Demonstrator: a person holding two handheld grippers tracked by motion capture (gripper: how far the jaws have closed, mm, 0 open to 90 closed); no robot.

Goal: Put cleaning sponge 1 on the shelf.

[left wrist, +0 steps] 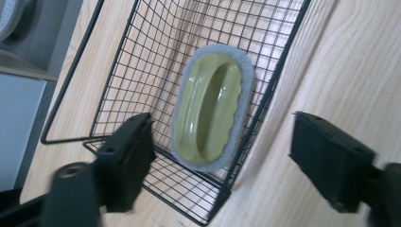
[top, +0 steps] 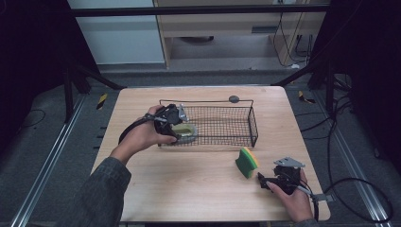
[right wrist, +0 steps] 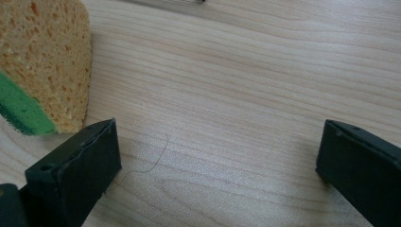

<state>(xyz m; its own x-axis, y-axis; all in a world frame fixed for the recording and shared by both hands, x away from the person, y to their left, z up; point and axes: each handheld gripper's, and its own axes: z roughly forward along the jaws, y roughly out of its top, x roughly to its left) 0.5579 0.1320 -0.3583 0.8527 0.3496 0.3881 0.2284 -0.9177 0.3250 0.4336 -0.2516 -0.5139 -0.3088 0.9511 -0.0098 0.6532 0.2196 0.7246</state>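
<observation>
**Left tongs open above the scrubber in the basket, right tongs open beside the sponge**

The left tongs (top: 182, 124) hang over the left end of the wire basket (top: 253, 124), held in the person's left hand (top: 149, 135). Their jaws stand wide apart and grip nothing — in the left gripper view the two black jaws frame the handled scrubber (left wrist: 211, 108) from either side without touching it. That scrubber, an olive-green plastic grip on a pale grey pad, lies flat on the mesh floor of the basket, close against the end wall and near one long side.

The basket itself is black wire, rectangular, and sits on the far middle part of the wooden table (top: 189, 189). A thin wire handle runs along its far rim.

The right tongs (top: 268, 182) rest low at the near right corner of the table, in the person's right hand (top: 295, 198). Their jaws are also spread wide with nothing between them but bare wood. Just beyond the jaw nearer it stands a sponge (top: 247, 161) — yellow foam with a green scouring layer — set on edge on the table, near that jaw but apart from it. In the right gripper view the sponge (right wrist: 42, 66) fills the upper left corner, its porous yellow face turned toward the camera and the green layer along its lower left edge.
</observation>
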